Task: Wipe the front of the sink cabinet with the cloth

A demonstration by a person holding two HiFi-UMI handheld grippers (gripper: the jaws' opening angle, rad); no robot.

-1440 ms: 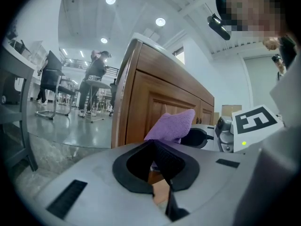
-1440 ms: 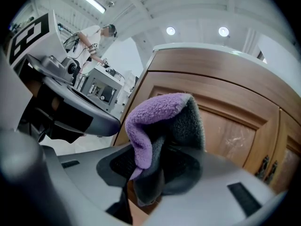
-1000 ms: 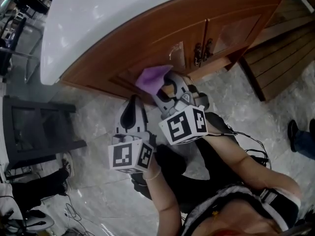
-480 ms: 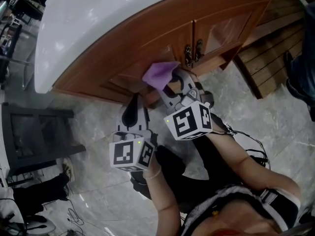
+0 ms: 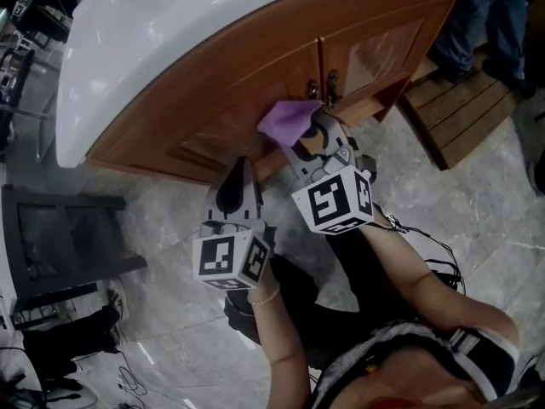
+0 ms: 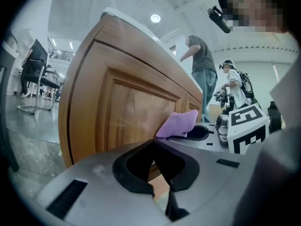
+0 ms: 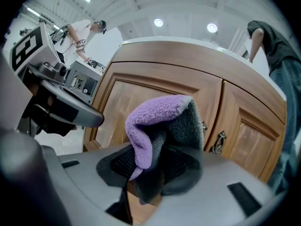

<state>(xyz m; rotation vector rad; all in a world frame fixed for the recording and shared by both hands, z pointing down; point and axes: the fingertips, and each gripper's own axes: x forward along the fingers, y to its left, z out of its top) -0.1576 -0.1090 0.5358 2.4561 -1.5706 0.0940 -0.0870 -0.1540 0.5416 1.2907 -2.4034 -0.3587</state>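
A: Where is the cloth (image 5: 285,119)?

B: Just above the centre of the head view. It is a purple wad pinched in the right gripper (image 5: 313,135) and lying against the cabinet (image 5: 230,75), just left of the two door handles (image 5: 322,89).

A: So those jaws are clamped on it?

B: Yes. In the right gripper view the fleece bulges up between them, purple on the left and grey on the right, and it covers part of the left door panel.

A: And the left gripper (image 6: 154,144)?

B: Its jaws are pressed together with nothing between them. In the head view it sits to the lower left of the right one, aimed at the cabinet front. It is near the wood, but I can't tell whether it touches.

A: What is above the cabinet?

B: A white top (image 5: 145,32), curving across the upper left of the head view.

A: Anything else around?

B: Grey marble floor (image 5: 170,331) fills the lower left, and a dark stand (image 5: 60,228) is at the left edge. A wooden platform (image 5: 464,100) is at the right, with someone's legs (image 5: 481,11) above it in the upper right corner. The left gripper view also shows two people (image 6: 203,74) right of centre, standing past the far end of the cabinet.
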